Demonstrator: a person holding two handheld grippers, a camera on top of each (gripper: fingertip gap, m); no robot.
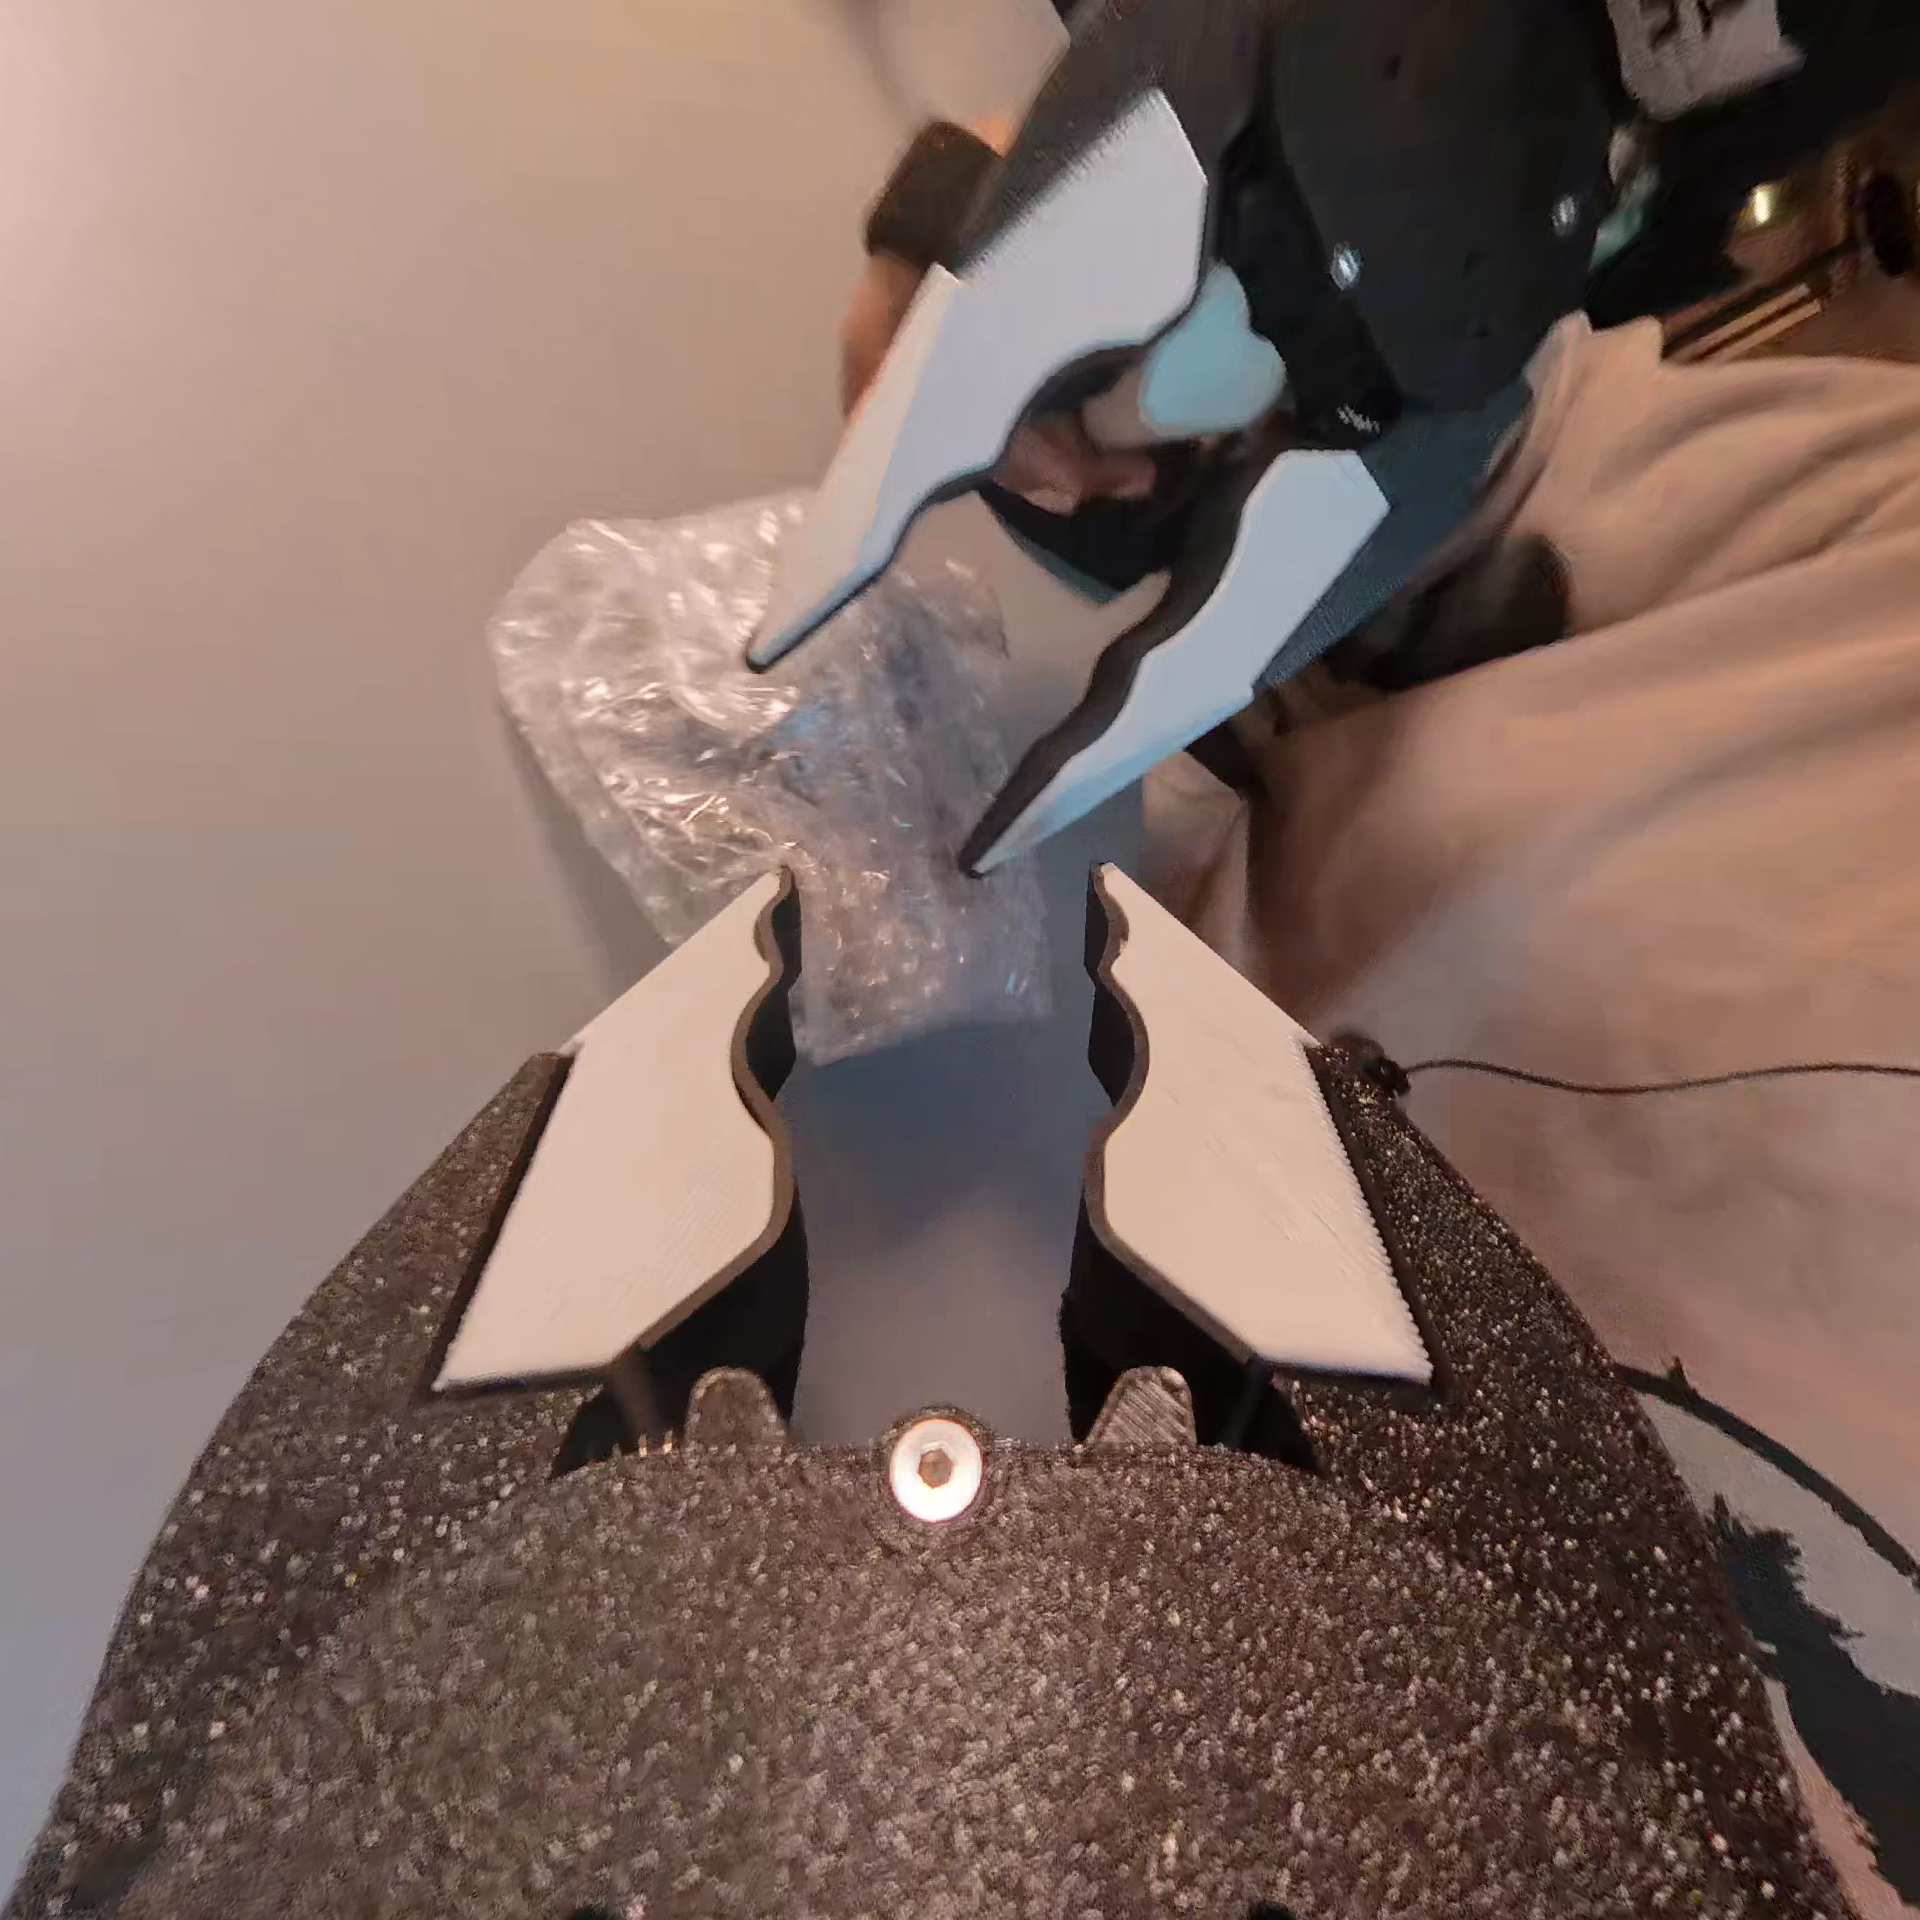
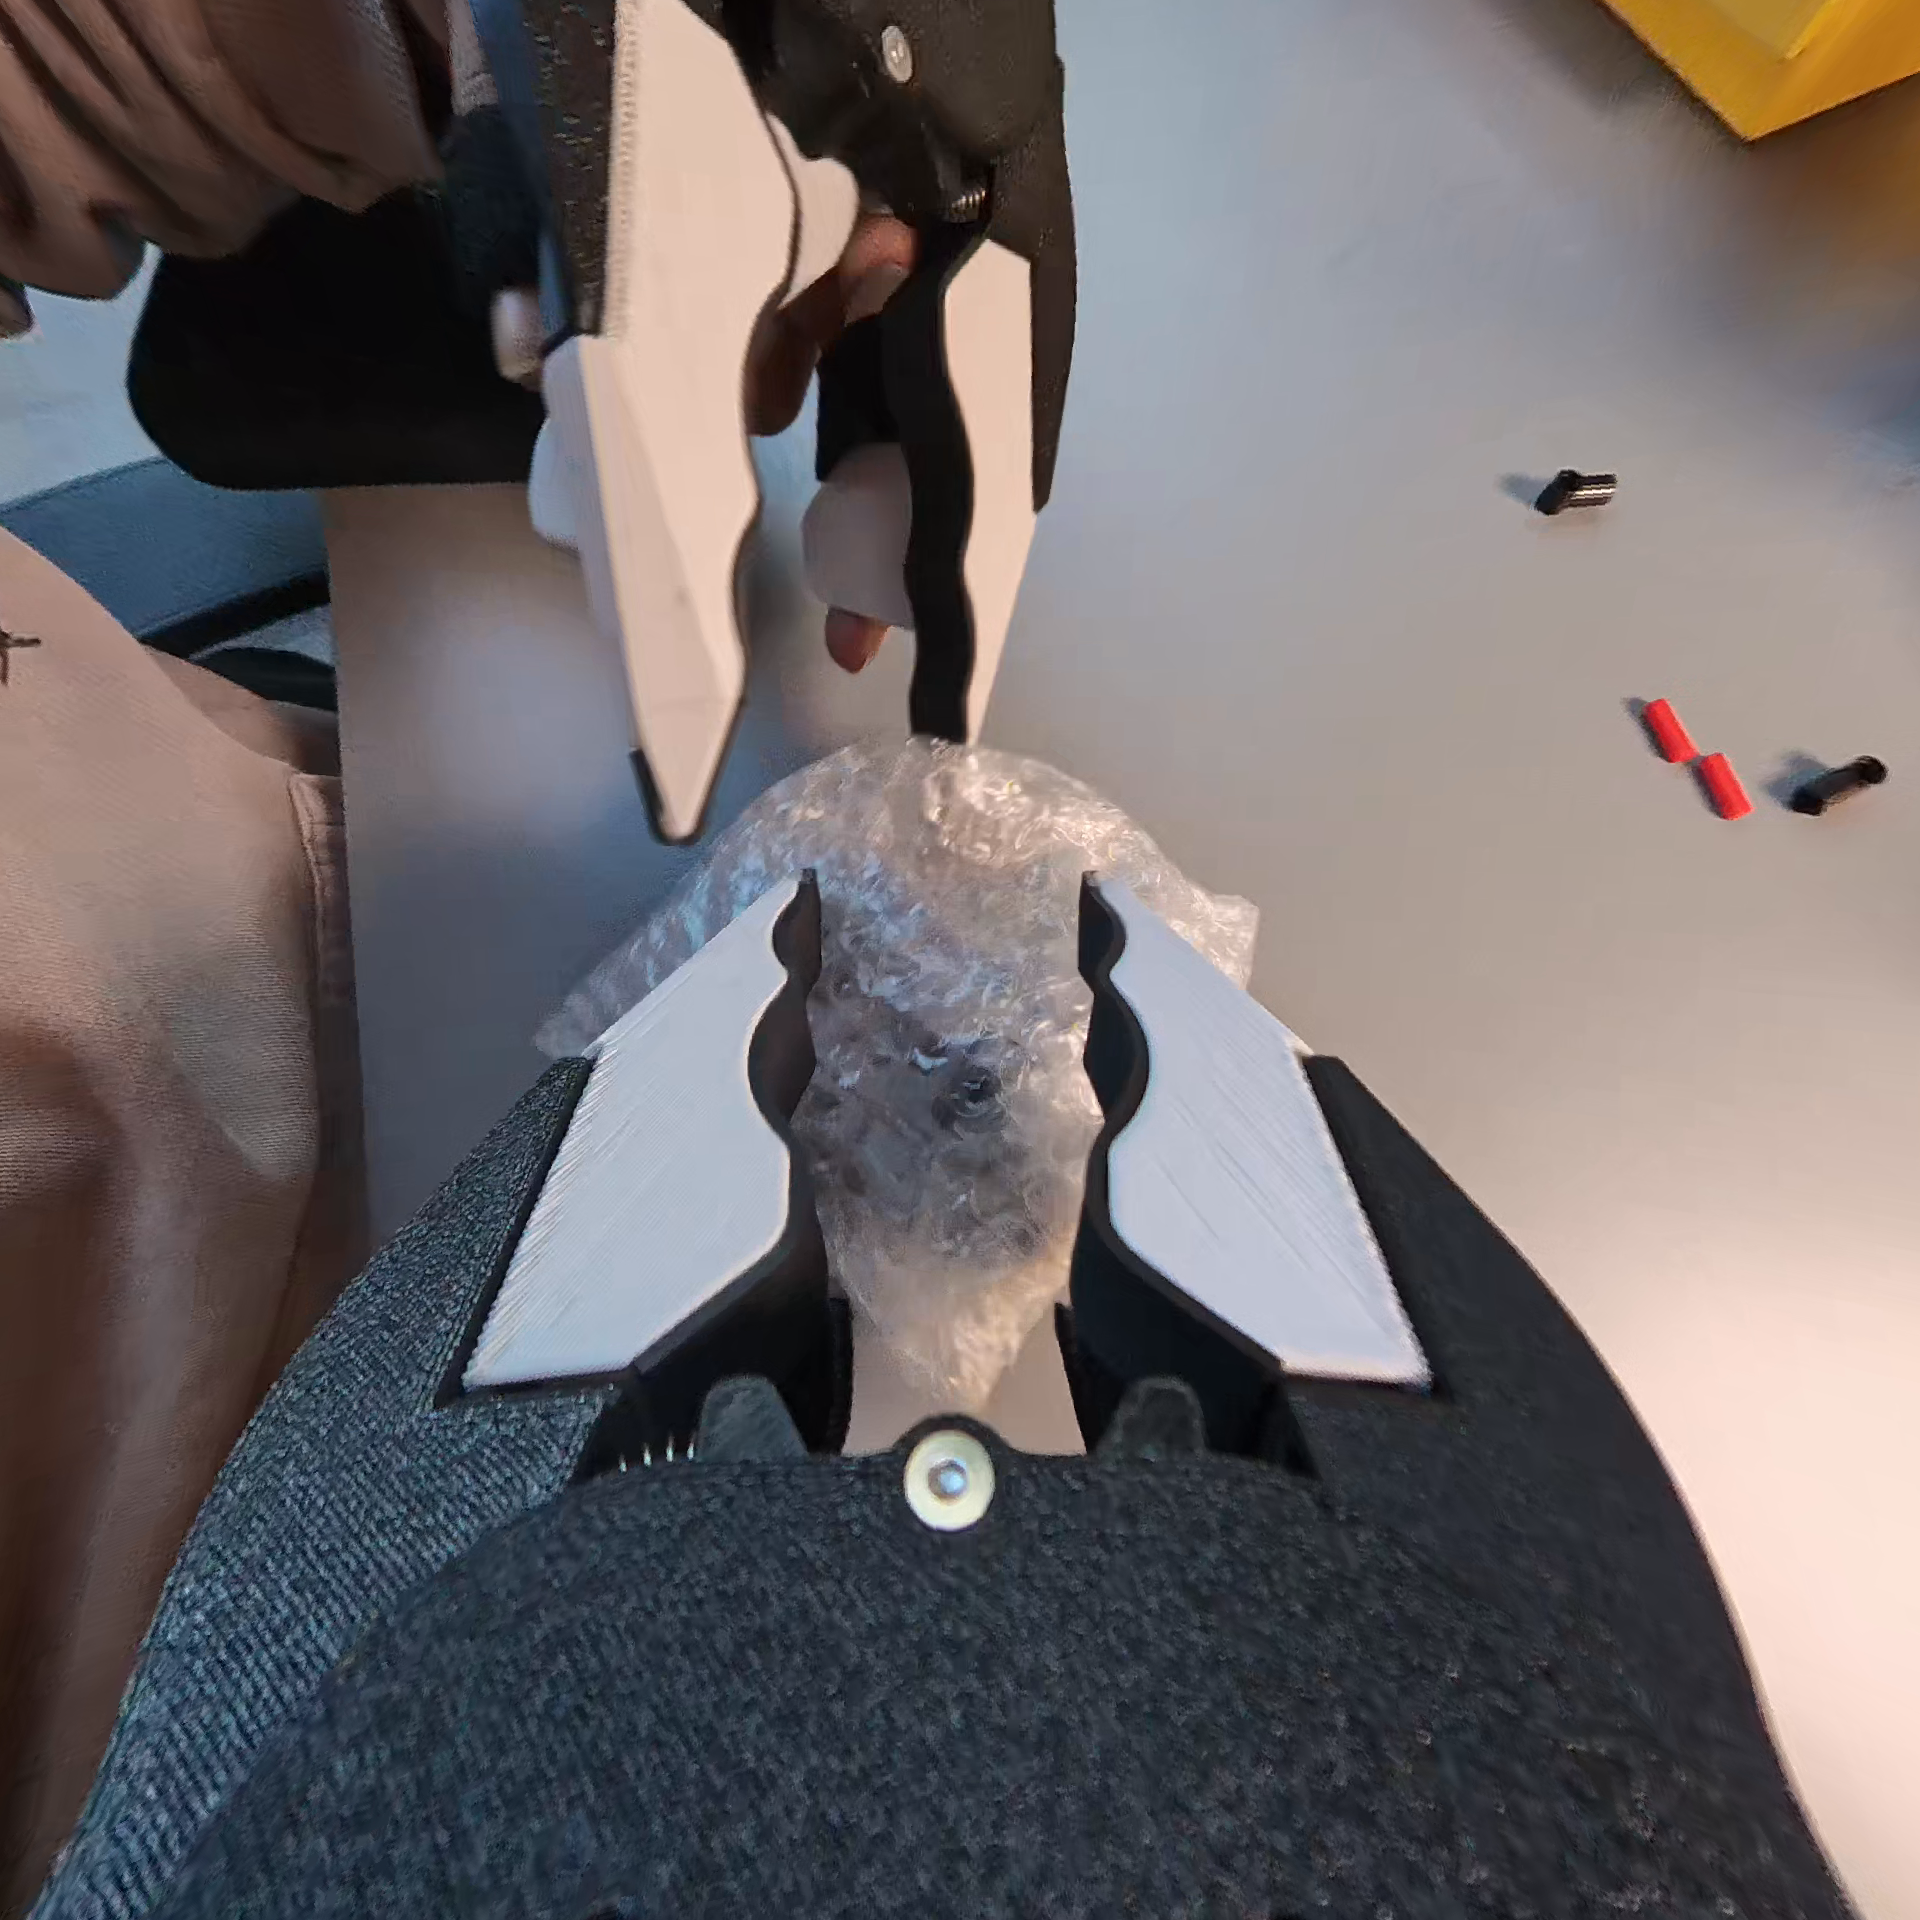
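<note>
- Both pairs of jaws stand open, and neither grips anything.
- Left gripper (image 1: 940,873): its white jaws are spread wide. A crumpled bundle of clear bubble wrap (image 1: 665,707) lies just ahead of the tips, on a pale tabletop (image 1: 260,623). The wrap's near edge sits beside the left-hand tip; I cannot tell whether they touch.
- Right gripper (image 2: 945,878): its jaws are also apart, and the bubble wrap (image 2: 935,1039) fills the gap between them. The wrap runs from deep between the jaws to beyond the tips. It does not look pinched.
- Small dark pieces (image 2: 961,1101) show dimly through the wrap, midway between the right jaws. Their kind is too blurred to tell.
- Seen from the left wrist, the right gripper (image 1: 864,764) comes in from beyond the jaws, pointing back towards them. Its two tips hang over the wrap, the nearer one at or on the wrap's surface.
- Seen from the right wrist, the left gripper (image 2: 805,779) comes down from ahead. One tip meets the far end of the wrap; the other hangs just to the left of it.
- Well to the right of the right jaws, apart from the wrap, lie two short red pieces (image 2: 1699,758) and two small black pieces (image 2: 1579,490) (image 2: 1839,784).
- A corner of a yellow object (image 2: 1766,62) shows far ahead and to the right.
- A person's beige garment (image 1: 1558,831) fills the space to the right of the left jaws.
</note>
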